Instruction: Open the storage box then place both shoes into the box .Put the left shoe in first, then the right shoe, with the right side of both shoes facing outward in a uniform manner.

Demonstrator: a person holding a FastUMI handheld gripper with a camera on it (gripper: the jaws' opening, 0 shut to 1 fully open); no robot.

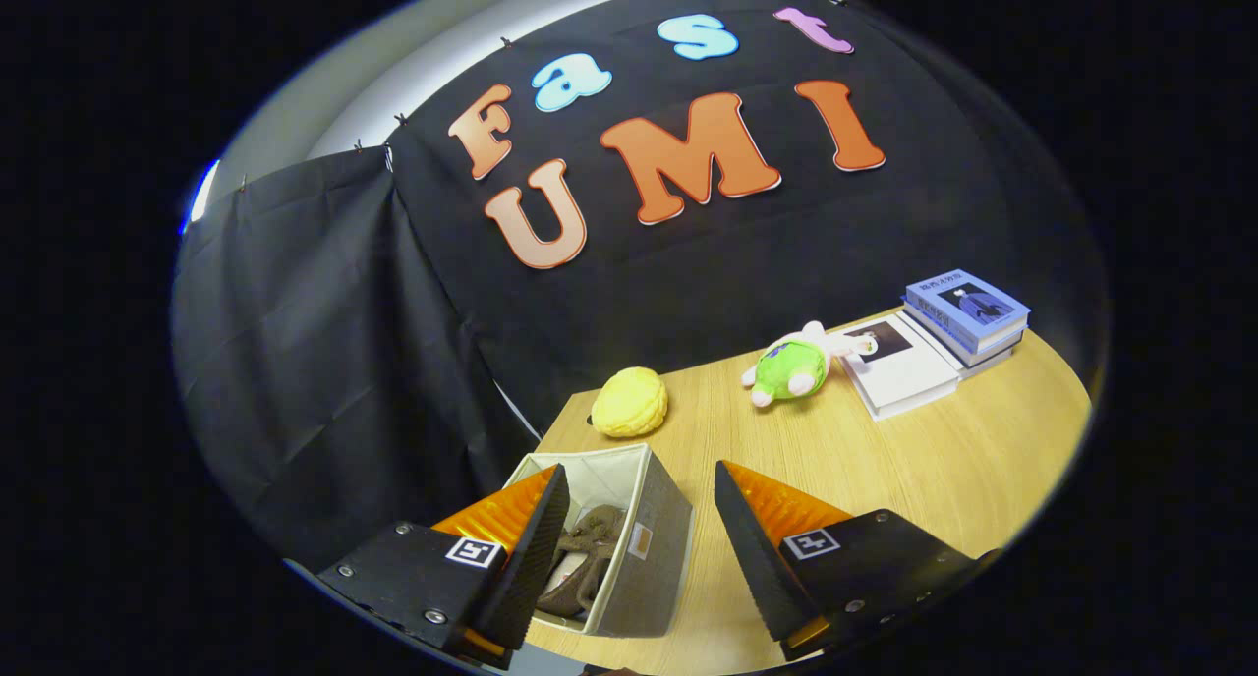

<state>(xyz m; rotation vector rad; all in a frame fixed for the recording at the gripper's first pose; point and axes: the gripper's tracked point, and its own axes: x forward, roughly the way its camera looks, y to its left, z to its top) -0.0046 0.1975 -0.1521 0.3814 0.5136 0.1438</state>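
The claw (639,548) is open w/ nothing between its fingers, and it hangs above the near left part of the table (885,460). The storage box (629,548) stands open at the table's left edge, partly behind the left finger (536,548), w/ its grey side wall facing the gap between the fingers. Inside I see brownish shoe material w/ laces (585,558); I cannot tell if it is one shoe or two, and I see no shoe on the table. My judgement: the placing is done or nearly done, so the step in hand is prob. to check and retreat. To do it well, lift the claw straight up and away, keep the fingers apart, and do not touch the box rim, because the box looks light and is close to the edge, so a push may slide it off. If a shoe's right side is not outward, correct it from above, not from the side. Other things: a yellow round toy (629,401) near the far left corner, just beyond the box; a green plush (791,366) at the far edge; books (934,342) at the far right. All are well apart from the box and do not stand in the way.
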